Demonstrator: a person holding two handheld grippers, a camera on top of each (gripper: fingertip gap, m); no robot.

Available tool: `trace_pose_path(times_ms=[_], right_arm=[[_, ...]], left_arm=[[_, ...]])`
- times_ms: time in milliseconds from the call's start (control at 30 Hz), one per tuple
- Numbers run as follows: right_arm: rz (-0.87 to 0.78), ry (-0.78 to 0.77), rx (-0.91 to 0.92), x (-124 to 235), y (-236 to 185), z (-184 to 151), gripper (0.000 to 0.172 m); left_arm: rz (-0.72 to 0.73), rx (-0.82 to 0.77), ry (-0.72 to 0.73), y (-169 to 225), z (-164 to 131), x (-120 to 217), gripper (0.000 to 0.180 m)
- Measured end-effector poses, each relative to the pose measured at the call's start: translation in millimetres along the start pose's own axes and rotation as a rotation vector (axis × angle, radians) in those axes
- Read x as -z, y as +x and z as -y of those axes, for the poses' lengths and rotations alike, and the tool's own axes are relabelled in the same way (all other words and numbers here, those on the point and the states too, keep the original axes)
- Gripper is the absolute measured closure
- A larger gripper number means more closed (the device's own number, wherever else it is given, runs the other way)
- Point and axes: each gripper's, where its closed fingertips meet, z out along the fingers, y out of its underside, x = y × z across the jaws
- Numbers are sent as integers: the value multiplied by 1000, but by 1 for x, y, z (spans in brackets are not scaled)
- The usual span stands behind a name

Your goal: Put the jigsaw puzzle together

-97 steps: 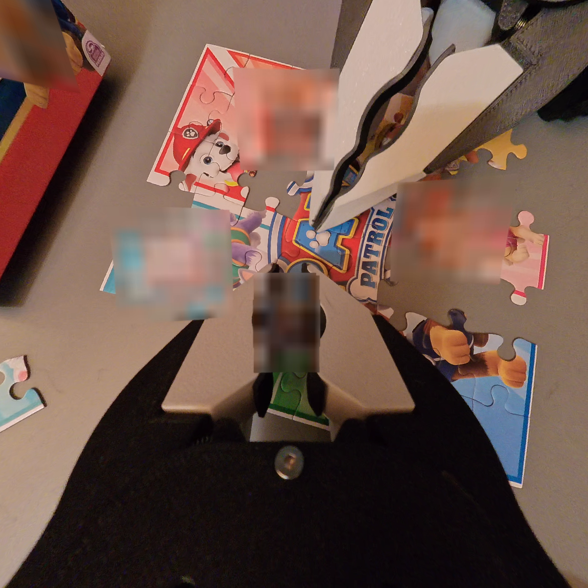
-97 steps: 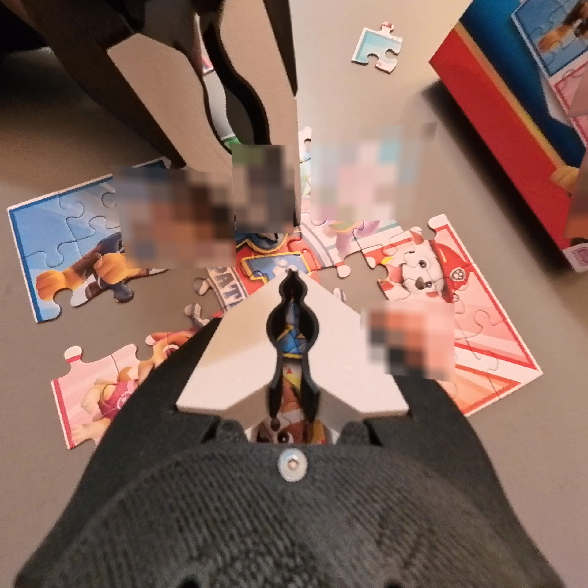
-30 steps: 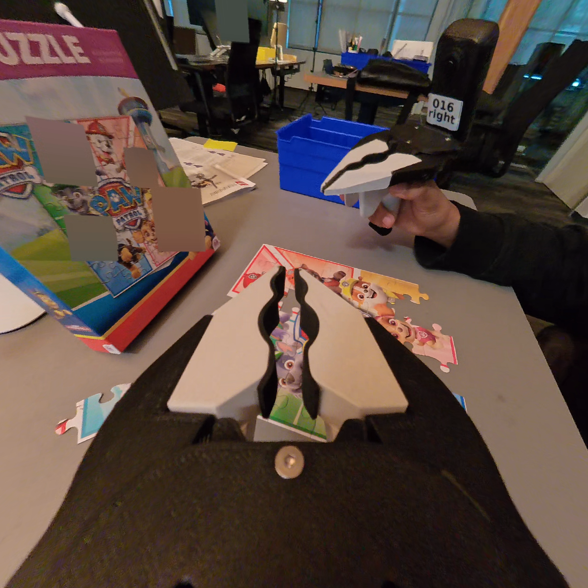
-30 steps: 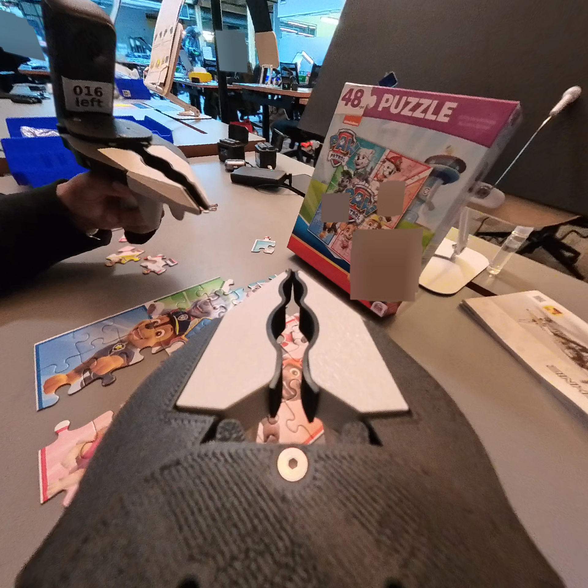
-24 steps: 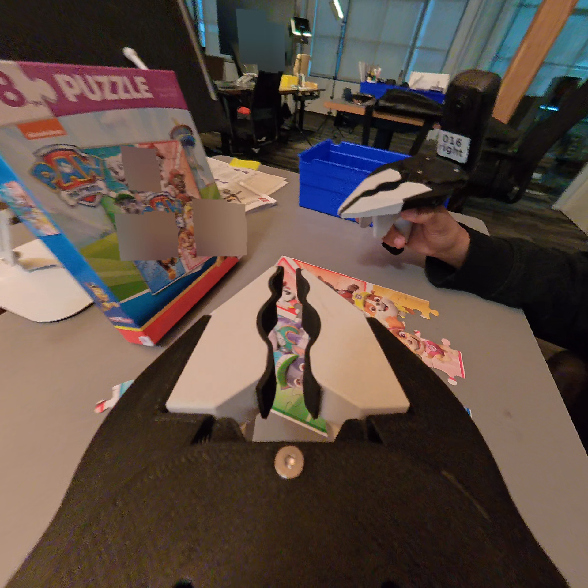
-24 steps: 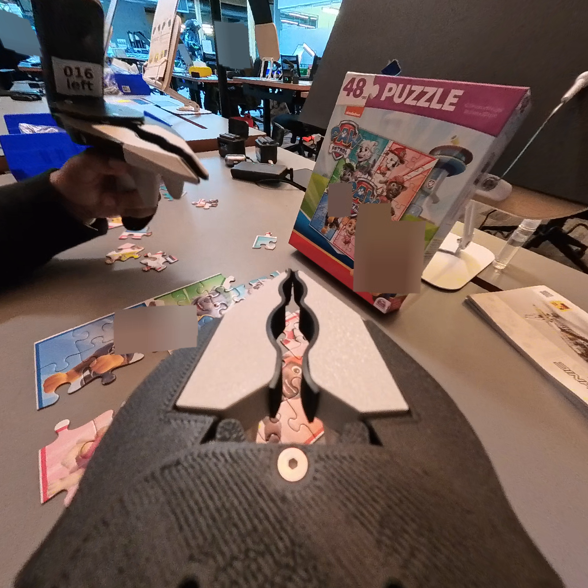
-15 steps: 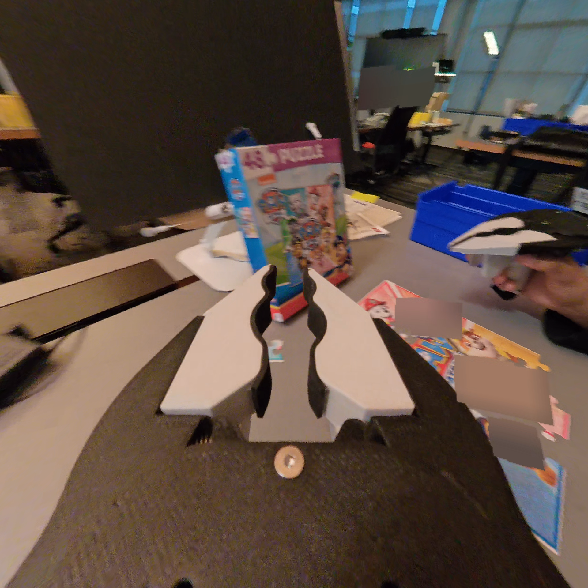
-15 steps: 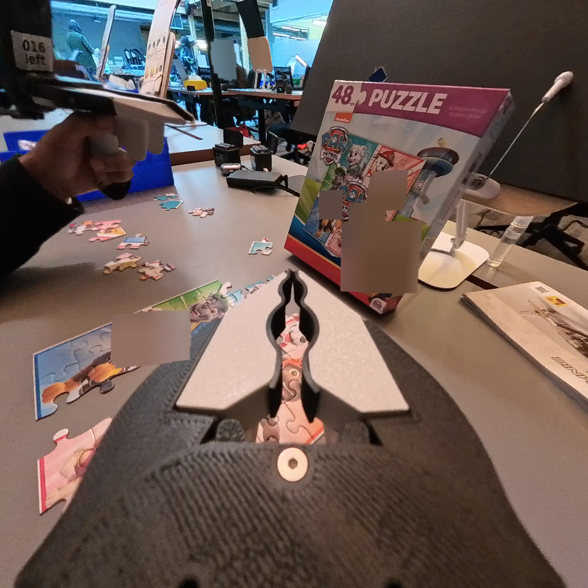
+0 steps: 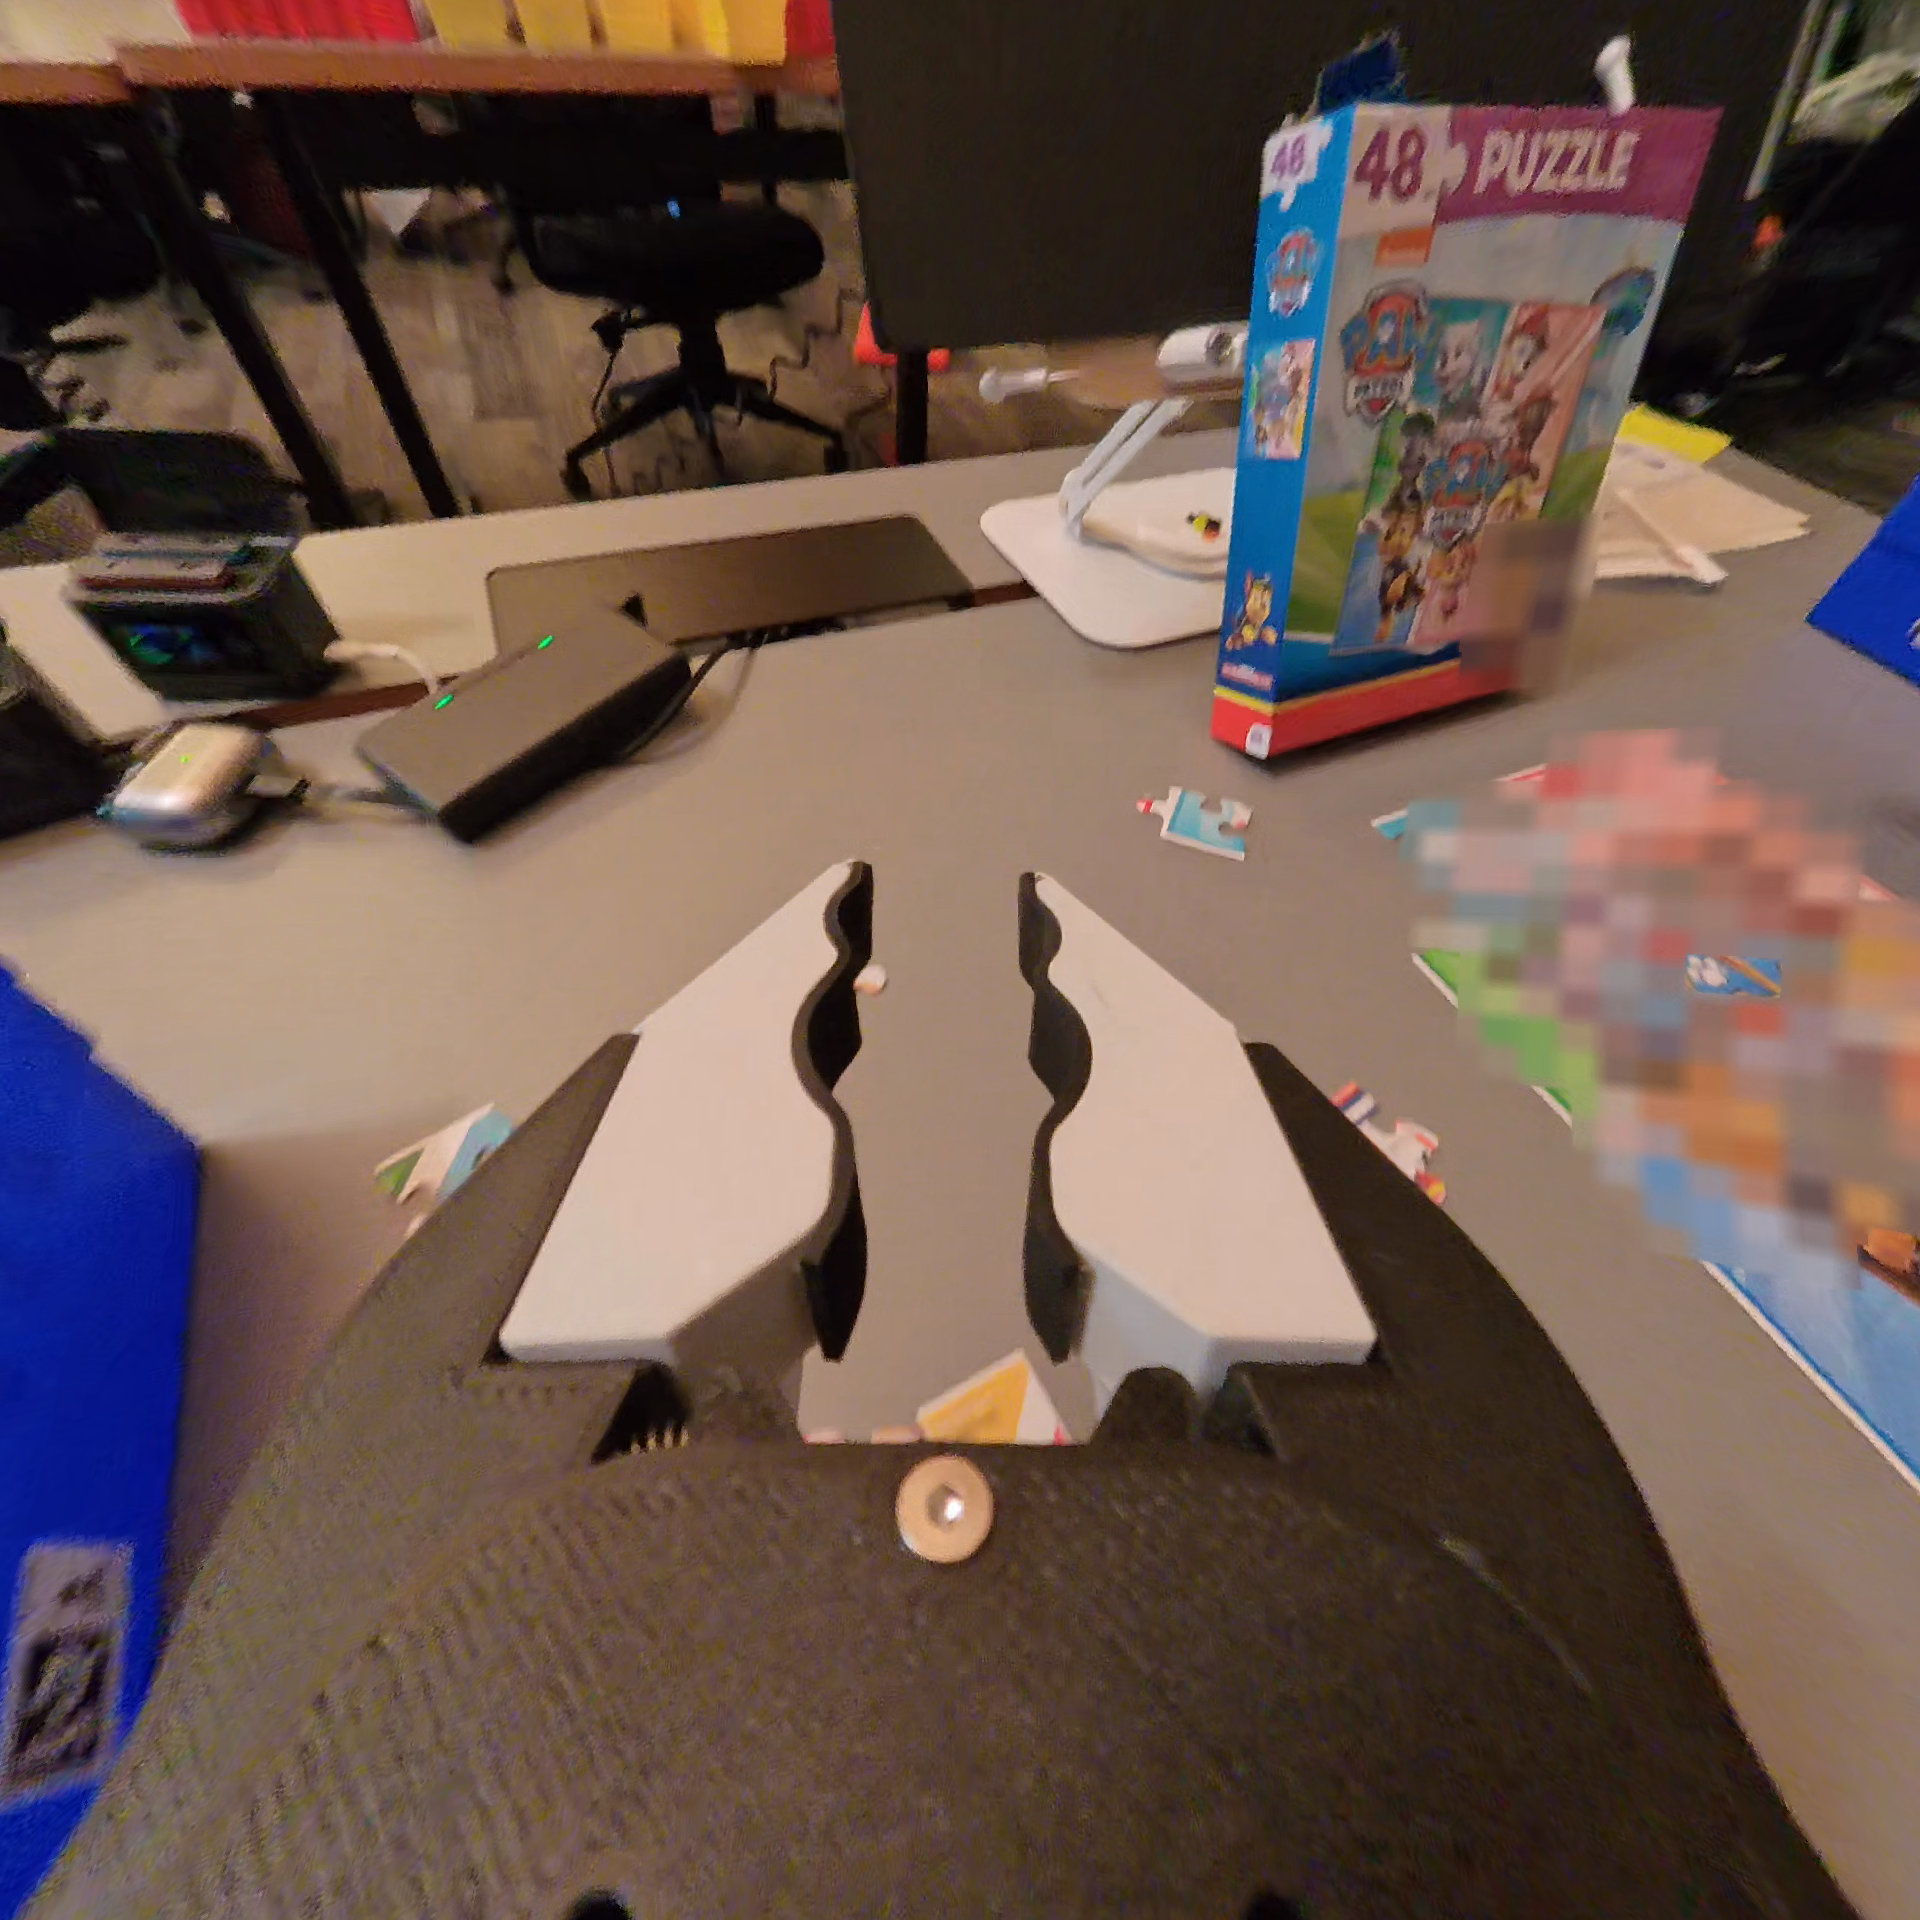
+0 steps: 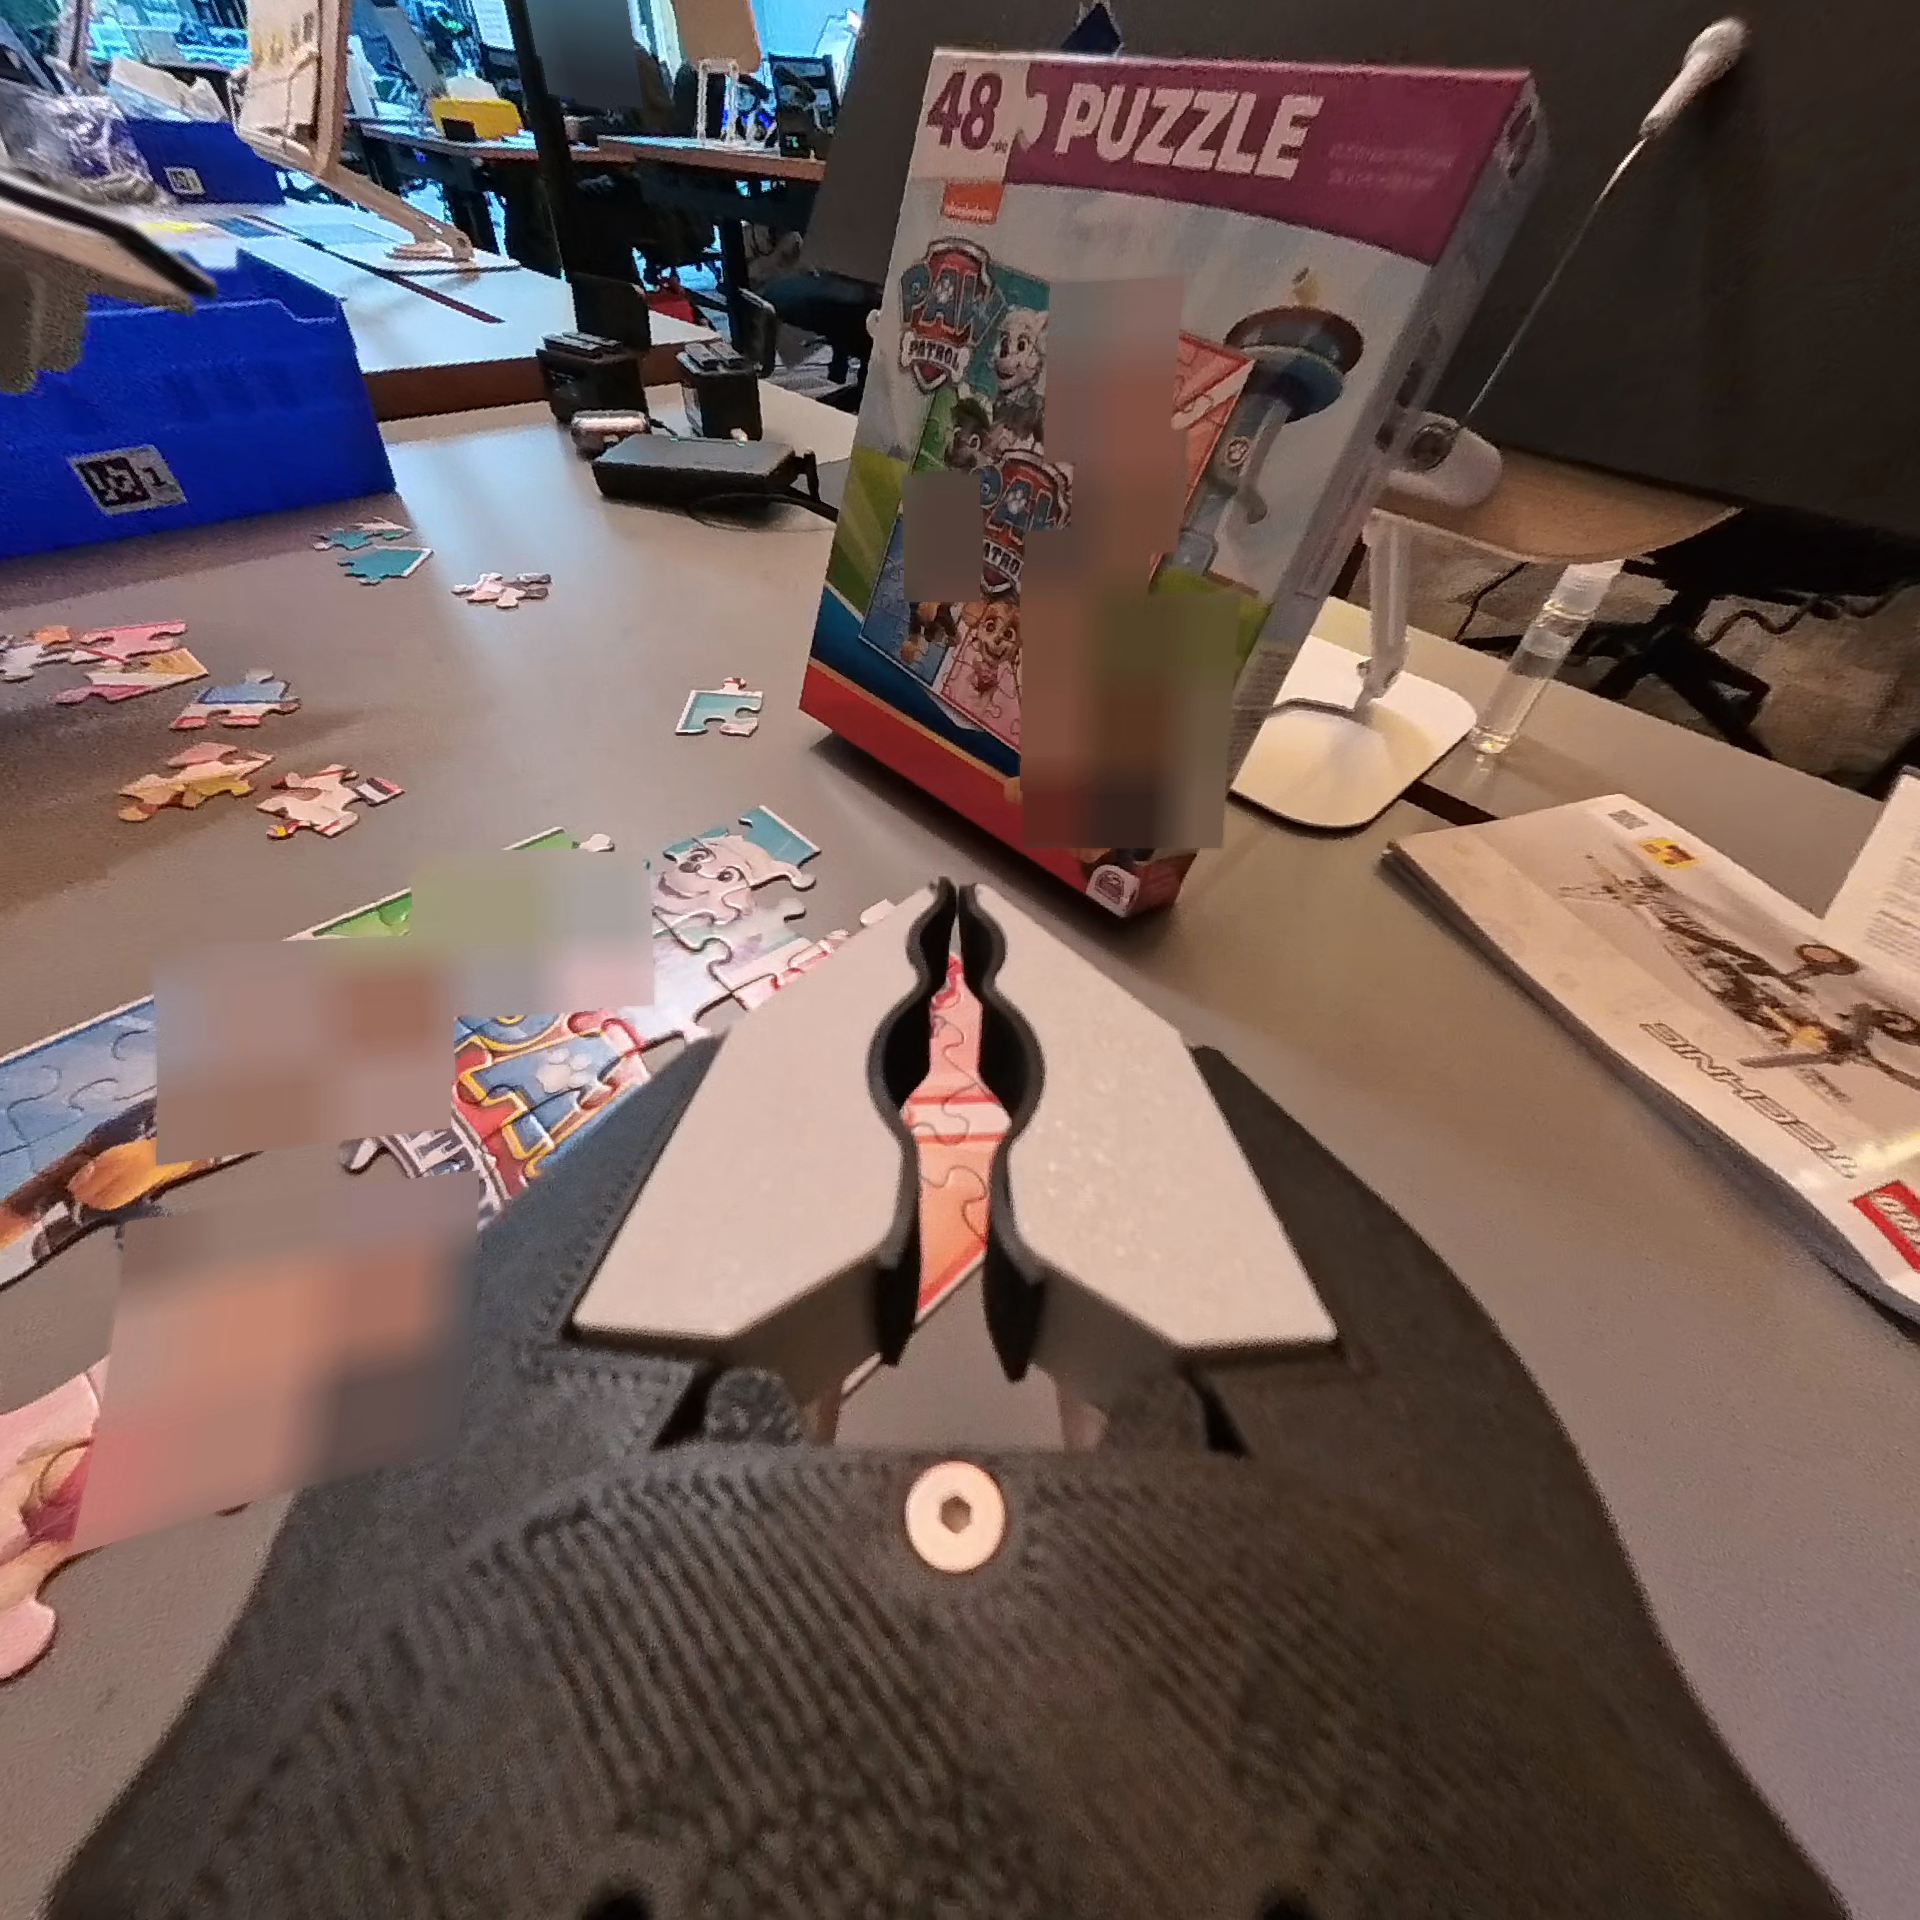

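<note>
Left to right, left wrist view first.

- Blue bin [image 9: 83, 1351]: at the left edge of the table [image 9: 935, 748], just beside the left tongs.
- Black power brick [image 9: 520, 717]: far left on the table, green lights lit, cables trailing; well apart from the tongs.
- Left tongs [image 9: 943, 883]: parted a moderate way, nothing between the pads, only bare table showing through the gap. Loose puzzle pieces lie close under the body on both sides [image 9: 447, 1153], and one yellowish piece [image 9: 977, 1403] shows at the base of the gap.
- Lone blue piece [image 9: 1195, 821]: ahead and to the right, near the box.
- Puzzle box [image 9: 1444, 416]: standing upright at the far right of the table.

Right wrist view.

- Scattered pieces [image 10: 208, 727]: spread over the left of the table, before another blue bin [image 10: 187, 416].
- Part-built puzzle [image 10: 727, 914]: flat on the table, left of and beneath the right tongs.
- Right tongs [image 10: 951, 891]: tips closed together, nothing gripped; a red-pink part of the puzzle shows through the slot below.
- Booklet [image 10: 1662, 1018]: far right.

Risks, as judged: the left tongs sit low among loose pieces, so a sweep could scatter them or knock the bin. The tall box looks easy to topple. Closed right tips pressed down could drag apart the joined pieces.
</note>
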Motion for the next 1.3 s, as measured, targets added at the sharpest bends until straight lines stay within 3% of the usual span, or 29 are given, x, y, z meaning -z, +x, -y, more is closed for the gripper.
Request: trace_pose_path(times_ms=[167,267,500,667,933,1000,1300], right_arm=[[13,20,-12,0,-3,4,172],[26,19,-27,-2,-5,1,172],[42,4,-62,-7,-2,-9,172],[42,1,-81,-8,1,-14,172],[19,-7,-90,-9,8,-19,172],[15,1,-97,-8,9,-18,172],[40,9,-98,-8,4,-15,171]], left_arm=[[135,-43,-99,-12,-23,37,151],[208,13,-174,-21,-46,57,148],[254,113,-486,-35,-134,98,143],[141,150,-468,-27,-137,78,140],[143,102,-598,-29,-160,50,129],[111,108,-612,-26,-159,49,150],[114,64,-602,-21,-142,46,151]])
